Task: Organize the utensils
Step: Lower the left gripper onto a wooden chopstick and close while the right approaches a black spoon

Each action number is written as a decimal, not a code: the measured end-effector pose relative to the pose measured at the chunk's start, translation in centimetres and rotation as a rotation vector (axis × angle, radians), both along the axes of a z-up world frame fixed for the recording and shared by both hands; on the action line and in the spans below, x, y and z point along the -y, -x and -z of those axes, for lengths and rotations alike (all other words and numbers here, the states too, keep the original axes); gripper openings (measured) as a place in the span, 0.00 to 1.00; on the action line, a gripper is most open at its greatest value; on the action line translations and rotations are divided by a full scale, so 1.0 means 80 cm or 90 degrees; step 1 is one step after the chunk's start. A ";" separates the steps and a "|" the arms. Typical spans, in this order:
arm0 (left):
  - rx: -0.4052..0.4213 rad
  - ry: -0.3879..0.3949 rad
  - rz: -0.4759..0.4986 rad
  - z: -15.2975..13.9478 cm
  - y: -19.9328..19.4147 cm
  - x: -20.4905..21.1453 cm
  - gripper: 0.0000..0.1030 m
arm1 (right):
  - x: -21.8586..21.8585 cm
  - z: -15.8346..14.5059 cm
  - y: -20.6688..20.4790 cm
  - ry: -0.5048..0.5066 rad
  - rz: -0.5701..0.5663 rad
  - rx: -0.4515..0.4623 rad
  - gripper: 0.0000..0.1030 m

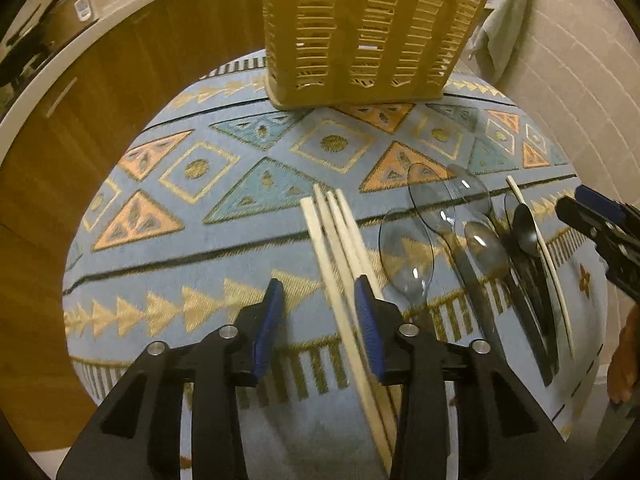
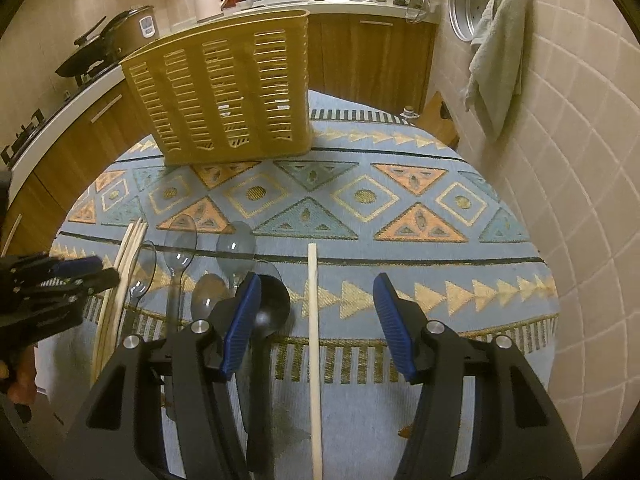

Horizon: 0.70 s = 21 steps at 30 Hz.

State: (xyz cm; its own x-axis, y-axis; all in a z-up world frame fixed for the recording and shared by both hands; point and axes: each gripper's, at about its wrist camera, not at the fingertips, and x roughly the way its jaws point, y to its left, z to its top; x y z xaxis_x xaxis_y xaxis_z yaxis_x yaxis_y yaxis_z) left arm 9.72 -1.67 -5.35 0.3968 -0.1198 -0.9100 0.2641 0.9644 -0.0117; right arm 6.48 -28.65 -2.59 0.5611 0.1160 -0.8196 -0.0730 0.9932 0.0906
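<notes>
The left gripper (image 1: 318, 300) hangs low over the desk (image 1: 208, 280) with its jaws spread wide and nothing between them. A bundle of pale chopsticks (image 1: 340, 248) lies on the patterned cloth (image 1: 256, 184) just at the inner side of its right finger; whether the finger touches them I cannot tell.

The right gripper (image 2: 316, 300) also has its jaws spread. A single chopstick (image 2: 313, 320) lies flat on the cloth between them, apart from both fingers. Its left finger stands over a black spoon (image 2: 272, 304).

Between the two grippers lie several clear plastic spoons (image 2: 180, 240), side by side with bowls pointing away from the cameras, next to the black spoon. The chopstick bundle lies just left of them.

Further back on the desk stands a yellow slotted utensil basket (image 2: 224, 92), upright and well apart from the utensils.

Behind the desk run wooden cabinets (image 2: 360, 60) under a white counter, and a grey towel (image 2: 500, 52) hangs on the tiled wall.
</notes>
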 end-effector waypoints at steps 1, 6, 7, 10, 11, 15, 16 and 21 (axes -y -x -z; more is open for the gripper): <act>-0.001 -0.009 0.002 -0.001 -0.002 0.003 0.36 | 0.000 0.000 0.000 0.000 -0.001 -0.001 0.53; -0.006 0.006 0.016 -0.002 0.003 -0.008 0.29 | 0.005 -0.004 0.006 -0.004 -0.012 -0.002 0.53; -0.007 0.016 0.016 -0.002 0.003 -0.011 0.29 | 0.005 -0.004 0.007 0.000 -0.013 -0.002 0.53; -0.007 0.040 0.017 -0.002 0.002 -0.020 0.29 | 0.007 -0.001 0.006 0.000 -0.013 -0.006 0.53; -0.011 0.048 0.021 -0.003 0.003 -0.022 0.29 | 0.006 0.001 0.006 -0.001 -0.015 -0.009 0.53; -0.016 0.057 0.019 -0.004 0.008 -0.032 0.23 | 0.003 0.003 0.007 0.004 -0.019 -0.010 0.53; -0.016 0.052 0.019 -0.004 0.009 -0.029 0.23 | 0.002 0.003 0.007 0.005 -0.020 -0.009 0.53; -0.006 0.016 0.001 -0.003 0.012 -0.017 0.18 | 0.002 0.003 0.010 0.000 -0.024 -0.006 0.53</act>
